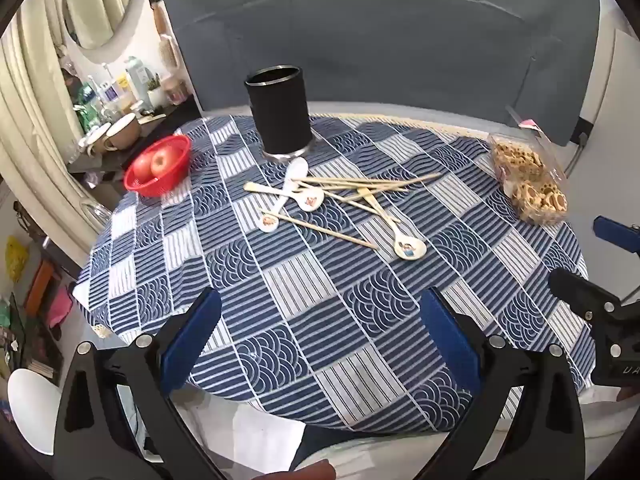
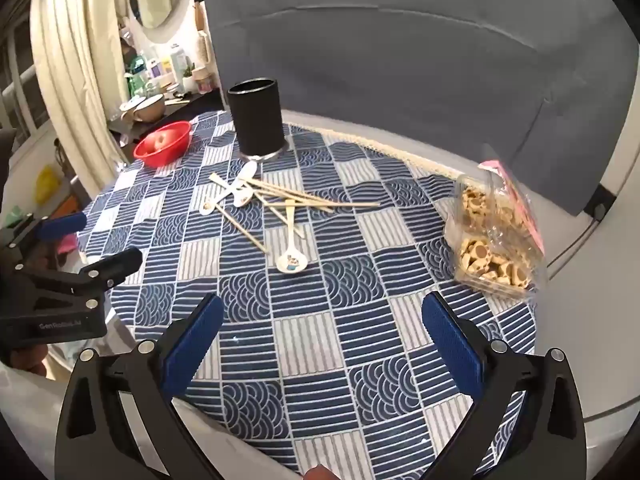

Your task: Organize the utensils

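Note:
A black cylindrical holder [image 1: 281, 112] [image 2: 258, 117] stands upright at the far side of the blue patterned tablecloth [image 1: 304, 320] [image 2: 320, 340]. In front of it lies a loose pile of wooden chopsticks [image 1: 360, 184] [image 2: 304, 200] and white ceramic spoons [image 1: 408, 246] [image 2: 291, 260]. My left gripper [image 1: 320, 312] is open and empty, above the near part of the table. My right gripper [image 2: 322, 316] is open and empty, also well short of the pile. Each gripper shows at the edge of the other's view.
A red basket with apples [image 1: 160, 164] [image 2: 163, 144] sits at the far left of the table. A clear plastic box of biscuits [image 1: 528, 176] [image 2: 492, 240] sits at the right edge. A grey board [image 1: 380, 32] stands behind the table. A cluttered shelf [image 1: 120, 96] is at left.

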A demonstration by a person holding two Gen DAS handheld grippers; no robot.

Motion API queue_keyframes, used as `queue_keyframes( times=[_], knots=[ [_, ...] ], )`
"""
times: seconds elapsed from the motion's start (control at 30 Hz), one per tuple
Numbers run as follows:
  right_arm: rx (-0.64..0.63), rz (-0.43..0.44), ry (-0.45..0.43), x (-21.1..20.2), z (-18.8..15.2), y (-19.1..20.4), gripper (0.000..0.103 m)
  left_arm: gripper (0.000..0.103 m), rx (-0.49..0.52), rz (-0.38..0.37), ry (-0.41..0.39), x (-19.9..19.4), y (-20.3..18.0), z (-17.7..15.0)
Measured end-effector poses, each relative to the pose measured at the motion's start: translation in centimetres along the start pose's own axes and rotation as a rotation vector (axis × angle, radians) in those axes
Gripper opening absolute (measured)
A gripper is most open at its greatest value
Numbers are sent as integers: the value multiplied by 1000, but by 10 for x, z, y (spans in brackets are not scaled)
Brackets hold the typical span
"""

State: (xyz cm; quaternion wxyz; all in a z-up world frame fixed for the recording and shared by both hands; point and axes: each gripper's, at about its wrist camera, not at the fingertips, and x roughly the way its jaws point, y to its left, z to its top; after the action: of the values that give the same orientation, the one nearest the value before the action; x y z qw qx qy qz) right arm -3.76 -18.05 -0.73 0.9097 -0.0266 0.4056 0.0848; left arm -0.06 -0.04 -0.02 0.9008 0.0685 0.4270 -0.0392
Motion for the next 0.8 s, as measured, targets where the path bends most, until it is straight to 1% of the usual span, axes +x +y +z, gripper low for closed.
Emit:
queue_keyframes(
  times=[0.07, 0.1, 0.13, 0.17, 0.2, 0.27, 0.3, 0.33, 0.4, 0.8],
  knots=[
    [-2, -2, -8, -4, 0, 2, 95, 97, 10, -1, -1, -2, -1, -2],
    [5, 0, 24, 1, 4, -3, 95, 97, 14, -3, -1, -3, -1, -3],
    [4, 5, 30, 2, 6, -3, 95, 97, 4, -22, -11, -5, 4, -6],
    [-14, 0, 45, 4, 7, 1, 95, 97, 20, 1, 0, -1, 0, -8],
    [-20, 3, 46, 3, 8, 5, 95, 97, 20, -1, 20, 1, -1, -7],
    [-28, -14, 31, 1, 11, 6, 95, 97, 15, -3, 35, 3, 0, -6],
    [-29, -31, 19, -1, 11, 10, 95, 97, 11, -2, 32, 2, 1, -6],
    [-29, -41, -2, -1, 3, 9, 95, 97, 7, -2, 28, 2, 2, -7],
    [-34, -60, -12, -2, 1, 11, 95, 97, 3, 3, 18, 2, 2, -5],
    [-29, -45, -1, -4, -3, 14, 95, 97, -10, -8, 22, 1, 6, -7]
  ],
)
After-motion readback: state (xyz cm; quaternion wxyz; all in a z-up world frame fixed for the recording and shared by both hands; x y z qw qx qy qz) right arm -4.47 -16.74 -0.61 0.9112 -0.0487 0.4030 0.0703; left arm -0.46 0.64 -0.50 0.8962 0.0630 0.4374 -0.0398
